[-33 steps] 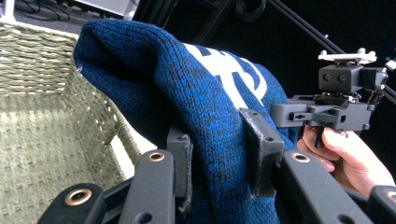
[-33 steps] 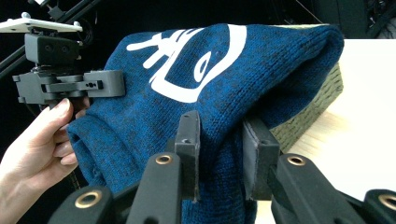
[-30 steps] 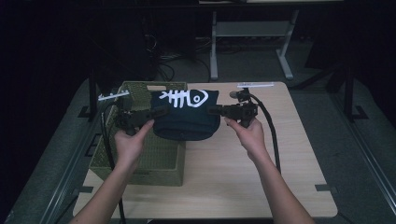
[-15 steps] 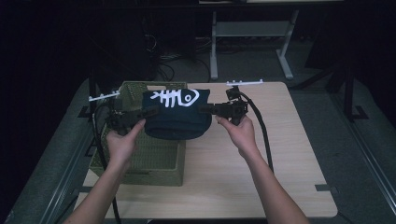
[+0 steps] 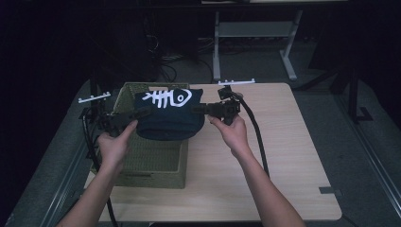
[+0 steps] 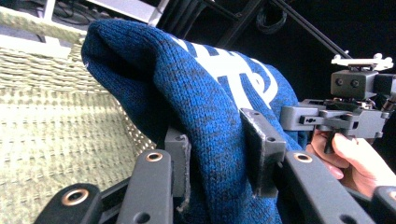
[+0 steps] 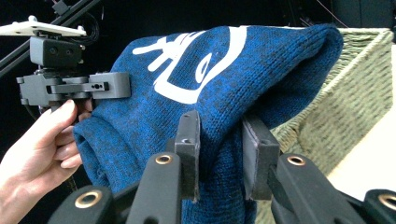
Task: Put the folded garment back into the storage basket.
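One blue knitted sweater (image 5: pixel 169 118), folded and marked with a white fish-bone print, hangs in the air between two tools, its long axis running side to side. The left tool (image 5: pixel 137 115) pinches its left end, the right tool (image 5: pixel 201 109) its right end, each clamped tight on a fold of the knit. The sweater sits directly over the one woven basket (image 5: pixel 151 161) at the left of the tabletop (image 5: pixel 265 156), so the likely next move is straight down, both hands equally near.
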`<act>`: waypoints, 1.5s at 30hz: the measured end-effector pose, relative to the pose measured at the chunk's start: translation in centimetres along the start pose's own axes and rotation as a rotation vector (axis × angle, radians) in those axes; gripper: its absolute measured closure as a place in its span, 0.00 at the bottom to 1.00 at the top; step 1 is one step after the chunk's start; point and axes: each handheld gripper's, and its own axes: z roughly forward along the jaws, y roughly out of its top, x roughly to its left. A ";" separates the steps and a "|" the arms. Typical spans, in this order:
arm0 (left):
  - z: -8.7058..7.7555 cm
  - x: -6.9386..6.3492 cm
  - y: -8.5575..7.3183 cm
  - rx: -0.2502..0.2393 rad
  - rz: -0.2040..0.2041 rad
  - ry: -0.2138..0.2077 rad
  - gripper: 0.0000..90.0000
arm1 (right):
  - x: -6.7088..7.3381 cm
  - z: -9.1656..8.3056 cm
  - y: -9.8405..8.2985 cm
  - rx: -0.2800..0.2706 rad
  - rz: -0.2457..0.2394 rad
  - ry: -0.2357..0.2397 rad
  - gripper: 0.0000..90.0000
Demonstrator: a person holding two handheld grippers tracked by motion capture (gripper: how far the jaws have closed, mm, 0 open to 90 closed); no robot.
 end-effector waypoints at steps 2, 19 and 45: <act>-0.3 0.3 0.0 -0.003 -0.003 0.006 0.73 | 0.1 0.5 0.0 -0.004 0.001 0.004 0.78; -2.7 2.3 0.1 -0.024 -0.020 0.050 0.72 | 1.0 3.9 0.2 0.010 0.011 0.023 0.78; -5.7 6.4 -0.2 -0.017 -0.111 0.105 0.72 | 2.5 9.1 -0.5 0.034 0.032 0.023 0.78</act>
